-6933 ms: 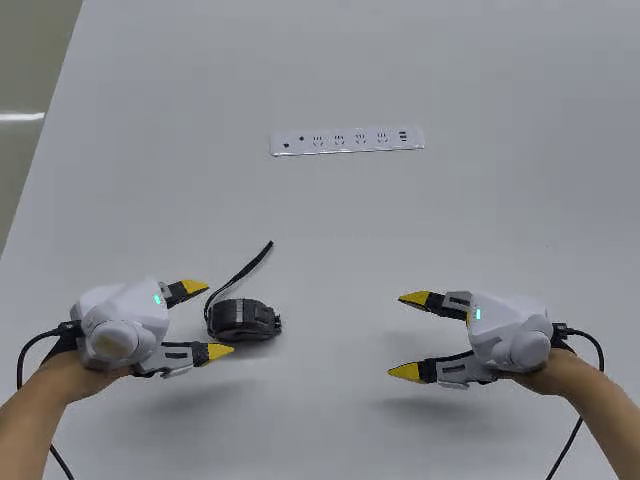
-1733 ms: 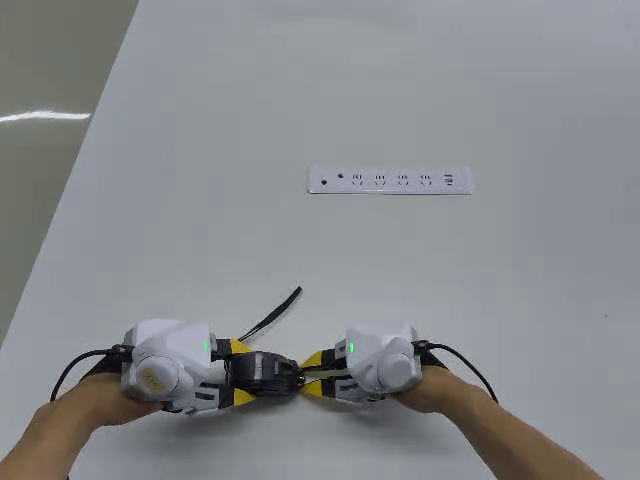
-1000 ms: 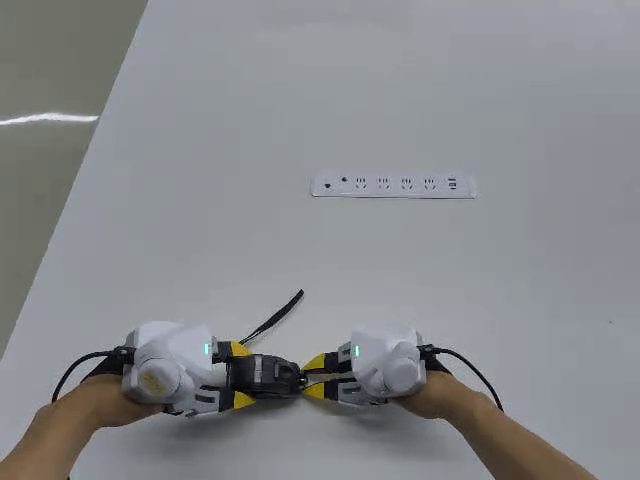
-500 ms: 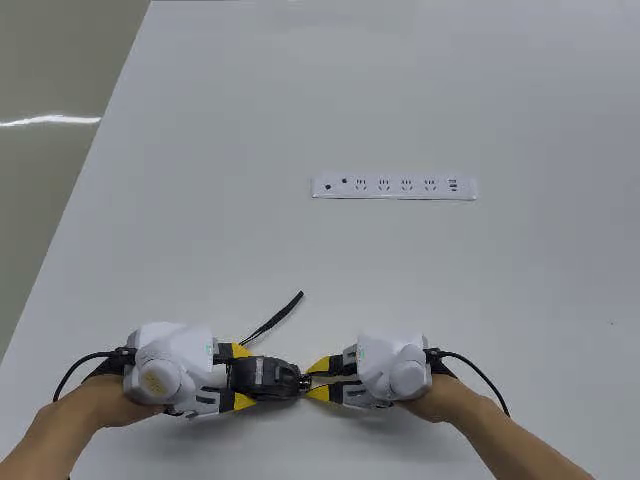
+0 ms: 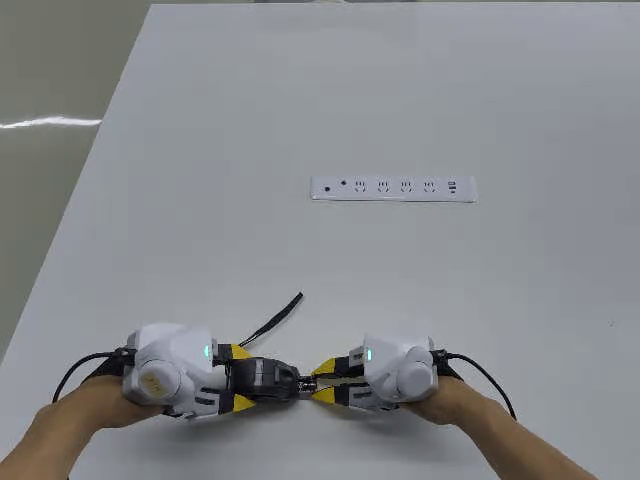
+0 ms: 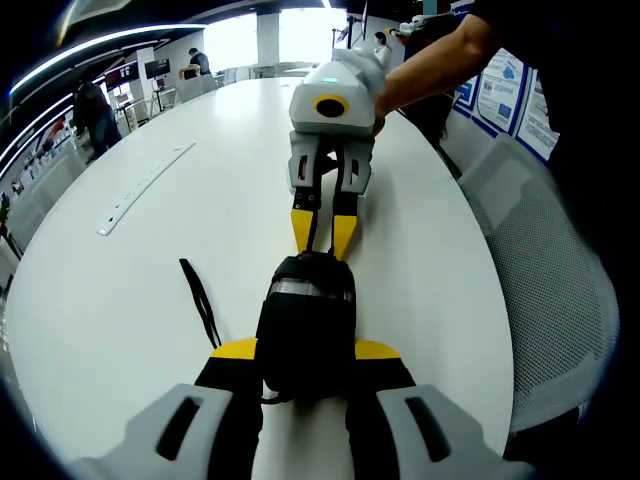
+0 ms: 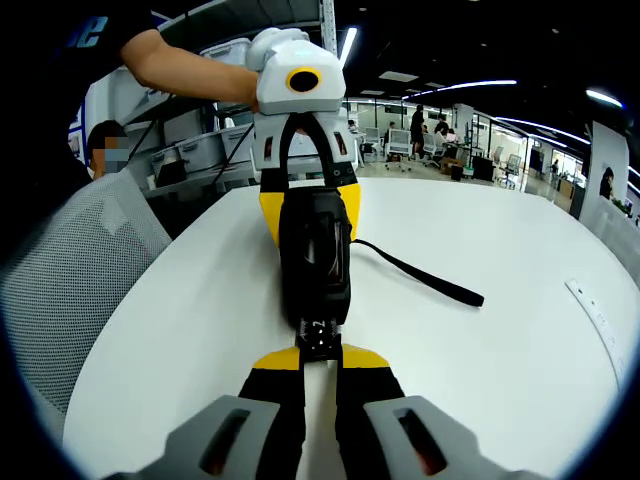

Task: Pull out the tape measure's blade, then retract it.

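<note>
**Observed.** The tape measure (image 5: 262, 377) lies on the surface (image 5: 300, 120) near the person's edge, between the two tools. The left hand-held gripper (image 6: 305, 352) is clamped across the black case from both sides. The right hand-held gripper (image 7: 320, 360) is set narrow, its yellow tips pinching the end hook (image 7: 318, 338) at the case mouth. Little or no blade shows between hook and case. The strap (image 5: 272, 318) trails from the case toward the power strip (image 5: 393, 188), which lies well apart.

**Assessment.** The step in hand appears to be the start of the pull-out, and the retraction is not yet due.

**Recommendations.**
- Hold the case fixed and flat with the left tool.
- Move the right tool straight away along the line of the mouth, level with the surface, so the blade leaves without twisting or kinking.
- Pinch the hook firmly. It is small and looks smooth, and a slip would likely let the blade snap back.
- Draw at a steady pace and stop short of full extension.
- For the return, ease the hook back under control rather than letting go.
</note>
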